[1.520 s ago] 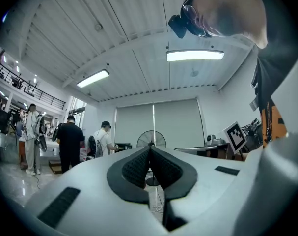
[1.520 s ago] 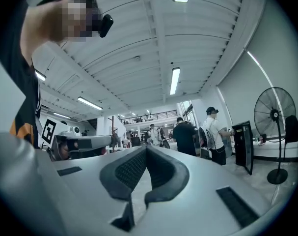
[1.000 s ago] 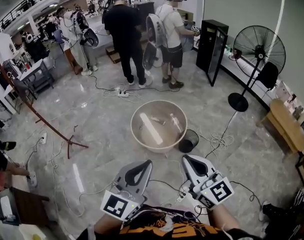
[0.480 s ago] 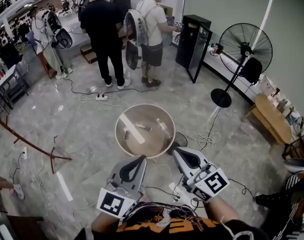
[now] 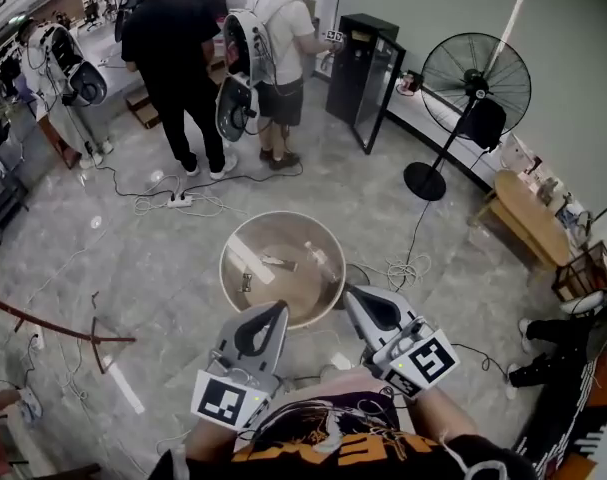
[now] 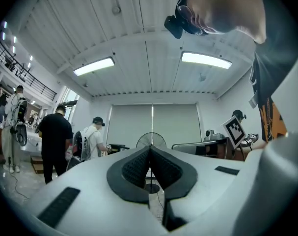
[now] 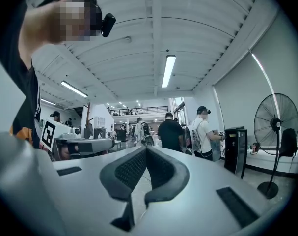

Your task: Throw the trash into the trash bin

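Observation:
A round beige table (image 5: pixel 241 238) stands just ahead of me in the head view. On it lie a clear plastic bottle (image 5: pixel 319 261), a scrap of paper (image 5: pixel 279 261) and a small dark piece (image 5: pixel 247 283). A black mesh trash bin (image 5: pixel 360 272) sits on the floor at the table's right edge, mostly hidden behind my right gripper. My left gripper (image 5: pixel 279 309) (image 6: pixel 149 149) and right gripper (image 5: pixel 350 293) (image 7: pixel 146 149) are held side by side at the table's near rim. Both are shut with nothing between the pads.
Two people (image 5: pixel 173 58) stand with their backs to me beyond the table, others further left. A pedestal fan (image 5: pixel 473 93) and black cabinet (image 5: pixel 363 63) are at the right, a wooden bench (image 5: pixel 528 218) beside them. Cables and a power strip (image 5: pixel 178 201) trail across the floor.
The table and bin have come much closer and now lie right at the gripper tips. Both grippers stay shut and level, side by side as before.

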`<state>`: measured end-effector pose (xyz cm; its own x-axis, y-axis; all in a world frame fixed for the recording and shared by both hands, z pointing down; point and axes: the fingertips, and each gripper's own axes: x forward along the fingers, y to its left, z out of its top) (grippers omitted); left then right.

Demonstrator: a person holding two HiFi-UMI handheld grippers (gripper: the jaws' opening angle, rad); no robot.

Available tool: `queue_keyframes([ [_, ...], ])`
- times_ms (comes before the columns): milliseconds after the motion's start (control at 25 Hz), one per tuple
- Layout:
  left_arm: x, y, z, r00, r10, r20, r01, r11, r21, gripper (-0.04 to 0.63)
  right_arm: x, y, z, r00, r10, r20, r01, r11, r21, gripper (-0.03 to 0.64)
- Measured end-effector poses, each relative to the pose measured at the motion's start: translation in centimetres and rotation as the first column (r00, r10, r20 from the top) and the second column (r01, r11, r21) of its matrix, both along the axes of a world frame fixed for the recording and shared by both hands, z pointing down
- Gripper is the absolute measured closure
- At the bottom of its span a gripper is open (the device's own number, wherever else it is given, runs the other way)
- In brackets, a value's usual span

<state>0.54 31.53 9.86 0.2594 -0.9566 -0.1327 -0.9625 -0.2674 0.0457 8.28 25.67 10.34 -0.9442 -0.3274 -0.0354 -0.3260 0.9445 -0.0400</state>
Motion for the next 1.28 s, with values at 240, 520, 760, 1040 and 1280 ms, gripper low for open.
queue_keyframes([
  [240,-2.2,-4.7,0.4,1.0,-0.006,0.005,0.006,1.0,-0.014,0.572,-1.8,-4.6,0.5,1.0,0.01,-0.006,-0.01,1.0,-0.004,0.603],
  [520,-4.0,-12.5,-0.9,0.999,-0.04,0.023,0.04,0.999,-0.023,0.572,-3.8,-13.9,0.8,0.998,-0.029,0.054,0.032,0.998,-0.048,0.603],
  [760,-5.8,-21.7,-1.9,0.998,-0.052,0.024,0.053,0.999,-0.014,0.572,-6.6,-23.3,0.8,0.994,-0.082,0.075,0.084,0.996,-0.022,0.603],
  [1040,-8.7,-27.9,-0.5,0.995,-0.094,0.014,0.094,0.994,-0.047,0.572,-10.2,-29.7,1.0,0.991,-0.101,0.09,0.106,0.993,-0.047,0.603],
  [1280,-12.8,-30.5,1.9,0.999,-0.036,0.011,0.037,0.997,-0.072,0.572,-13.9,-31.7,2.9,0.997,-0.039,0.061,0.044,0.996,-0.073,0.603],
])
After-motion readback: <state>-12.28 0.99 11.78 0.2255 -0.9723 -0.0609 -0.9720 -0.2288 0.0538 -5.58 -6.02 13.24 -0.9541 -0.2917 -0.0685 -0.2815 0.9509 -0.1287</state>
